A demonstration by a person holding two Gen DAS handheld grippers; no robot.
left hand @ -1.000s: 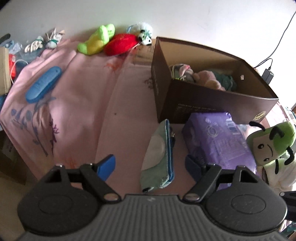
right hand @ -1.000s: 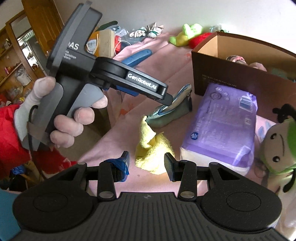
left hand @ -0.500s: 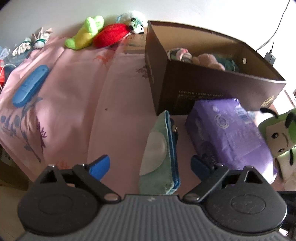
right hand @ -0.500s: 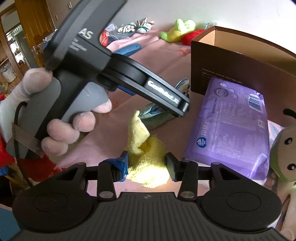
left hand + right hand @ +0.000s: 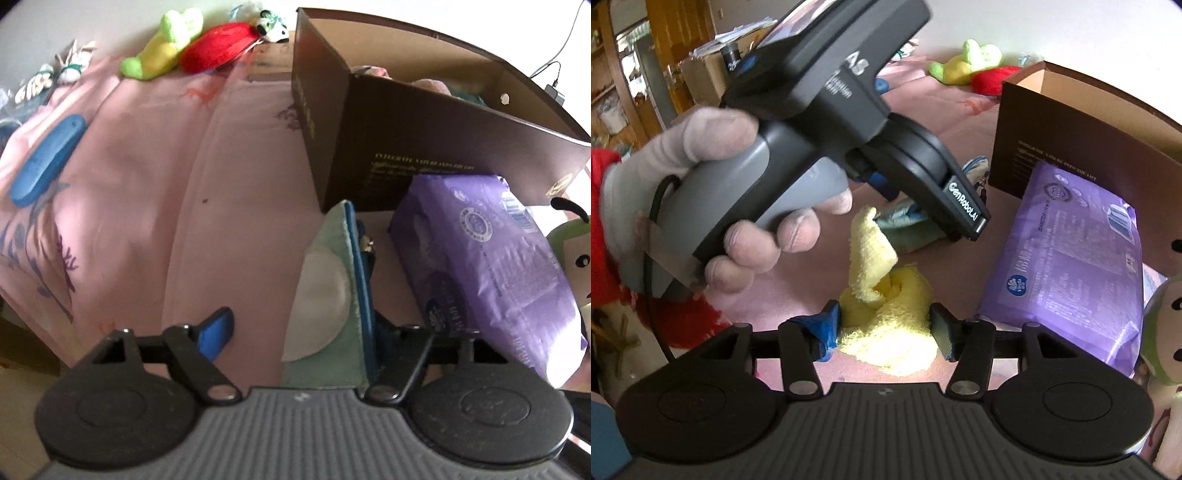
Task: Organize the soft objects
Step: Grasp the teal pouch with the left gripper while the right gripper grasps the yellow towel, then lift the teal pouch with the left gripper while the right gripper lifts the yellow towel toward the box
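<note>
A green pouch with a blue zip edge (image 5: 328,291) lies on the pink cloth between my open left gripper's fingers (image 5: 299,332); its right finger is against the pouch's edge. A crumpled yellow towel (image 5: 886,306) lies between the fingers of my open right gripper (image 5: 882,328). The left gripper's body (image 5: 849,122) fills the upper left of the right wrist view, over the pouch (image 5: 908,225). A brown cardboard box (image 5: 424,125) holding soft toys stands behind the pouch.
A purple tissue pack (image 5: 487,266) lies right of the pouch, against the box. A green plush face (image 5: 576,254) is at far right. A yellow-green plush (image 5: 162,48), a red plush (image 5: 218,51) and a blue case (image 5: 48,158) lie on the pink cloth (image 5: 147,184).
Both grippers moved forward and down. The pouch now sits between the left fingers and the yellow towel between the right fingers. Both stay open.
</note>
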